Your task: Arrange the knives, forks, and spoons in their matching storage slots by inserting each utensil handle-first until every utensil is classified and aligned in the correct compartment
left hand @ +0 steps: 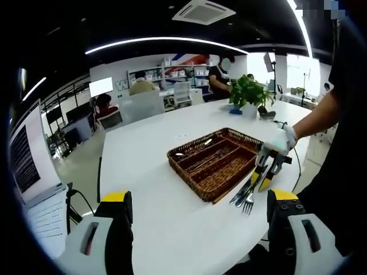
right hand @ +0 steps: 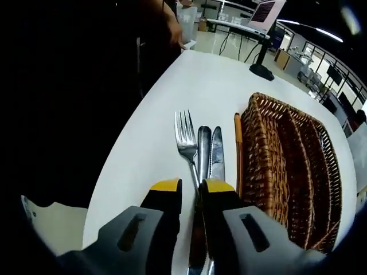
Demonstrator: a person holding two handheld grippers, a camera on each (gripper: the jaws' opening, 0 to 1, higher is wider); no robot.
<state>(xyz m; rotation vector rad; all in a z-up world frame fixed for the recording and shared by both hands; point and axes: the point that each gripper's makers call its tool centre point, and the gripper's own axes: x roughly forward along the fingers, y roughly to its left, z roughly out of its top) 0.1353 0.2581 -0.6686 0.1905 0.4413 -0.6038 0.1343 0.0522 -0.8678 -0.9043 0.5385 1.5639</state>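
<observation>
My left hand-held gripper (left hand: 198, 200) hangs released over bare desk (left hand: 149, 166), holding nothing. At two o'clock from it sits the wicker tray (left hand: 215, 160), its slots apparently bare. My right hand-held gripper (right hand: 191, 188) hovers over the utensils; jaws nearly closed, though I cannot tell what they grasp. The fork (right hand: 184, 134), spoon (right hand: 203, 150) and knife (right hand: 217, 152) lie side by side, touching, just beside the tray's wall. My worry: pinching two handles at once, or dragging a neighbour along, so a piece lands in the wrong compartment. The desk is white and glossy, so steel may skid. Beyond, a potted plant (left hand: 248, 91), shelves (left hand: 172, 74) and seated people in an open office.
</observation>
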